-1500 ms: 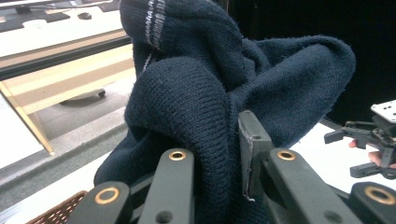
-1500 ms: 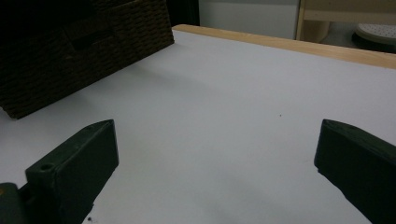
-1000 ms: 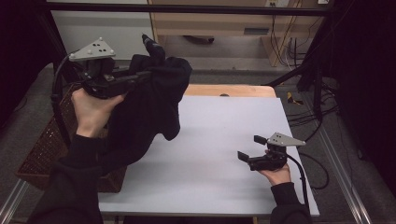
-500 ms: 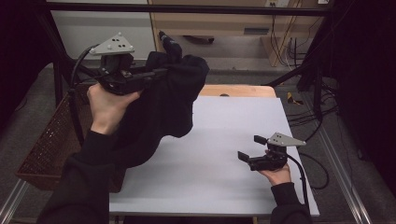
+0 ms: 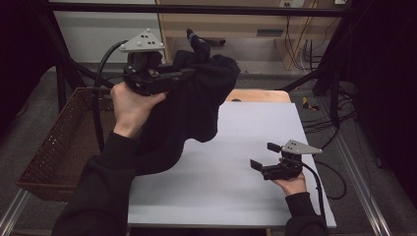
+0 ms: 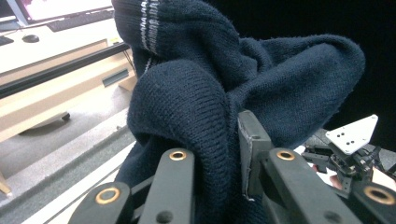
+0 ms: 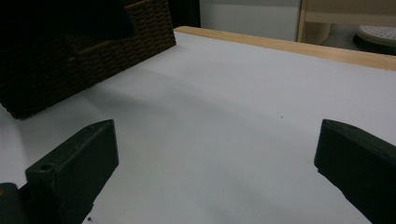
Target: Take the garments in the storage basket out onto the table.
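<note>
White table [image 5: 231,191] with wicker basket [image 5: 59,147] at left; left gripper [image 5: 189,73] clamps navy sweater [image 5: 196,103] aloft, right gripper [image 5: 263,156] rests spread wide.

- Looks like a lab or research workspace set up for recording, not a home.
- Bare white tabletop [image 5: 236,162] on a wooden base, framed by black metal bars [image 5: 196,9] overhead and aluminium rails [image 5: 361,182] along the sides.
- Loose bundles of cables [image 5: 307,49] hanging behind the table beside plain wooden shelving [image 5: 255,27].
- Grey carpeted floor [image 5: 34,108] all around.
- Desk with a lit monitor [image 6: 56,8], keyboard [image 6: 79,19] and mouse [image 6: 31,38] in the left gripper view.
- Woven wicker basket [image 5: 59,142] at the table's left edge.
</note>
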